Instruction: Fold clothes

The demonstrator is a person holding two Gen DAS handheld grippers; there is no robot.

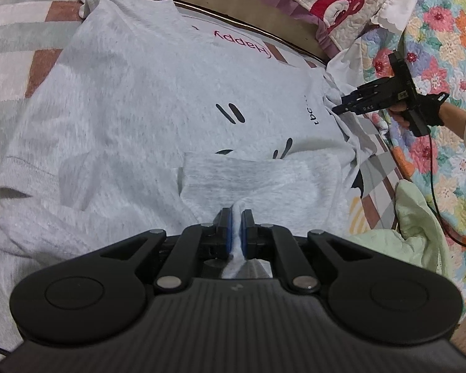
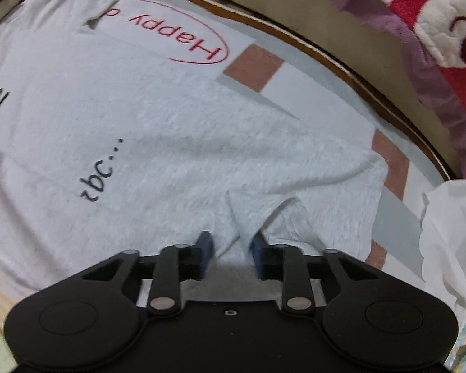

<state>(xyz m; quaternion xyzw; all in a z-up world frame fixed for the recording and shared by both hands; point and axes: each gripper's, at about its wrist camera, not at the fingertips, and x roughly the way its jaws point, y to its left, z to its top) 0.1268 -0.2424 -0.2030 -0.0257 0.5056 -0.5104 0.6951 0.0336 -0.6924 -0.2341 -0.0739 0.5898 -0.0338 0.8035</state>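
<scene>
The grey sweatshirt (image 1: 158, 102) lies spread flat on the checked blanket (image 1: 21, 46) that covers the bed, print side up, with its black scribbles and a red "Happy" oval showing upside down to me. It is laid out this way, I judge, so each flap can be turned in over the body without bunching.

One flap is already turned in: a band of the grey cloth lies doubled over the lower part of the print, and my left gripper (image 1: 236, 225) has its blue pads pressed together on a ridge of that cloth, which runs up between the jaws and back toward the handle. I hold it pinched low and near the surface, I think, to keep the fold from springing open while the other side is dealt with.

At the far edge of the garment my right gripper (image 2: 231, 242) points steeply down at a puckered corner (image 2: 264, 217), probably the sleeve or shoulder. Its jaws stand apart, with a hump of grey fabric rising between them; the pads (image 2: 205, 244) sit beside the hump and I cannot see them pressing it, so nothing is gripped there yet. That corner looks like the next bit to take hold of.

Round about lie a flowered quilt (image 1: 444, 40), a pale green cloth (image 1: 416, 214) and white fabric (image 2: 450, 217), all clear of the sweatshirt.
</scene>
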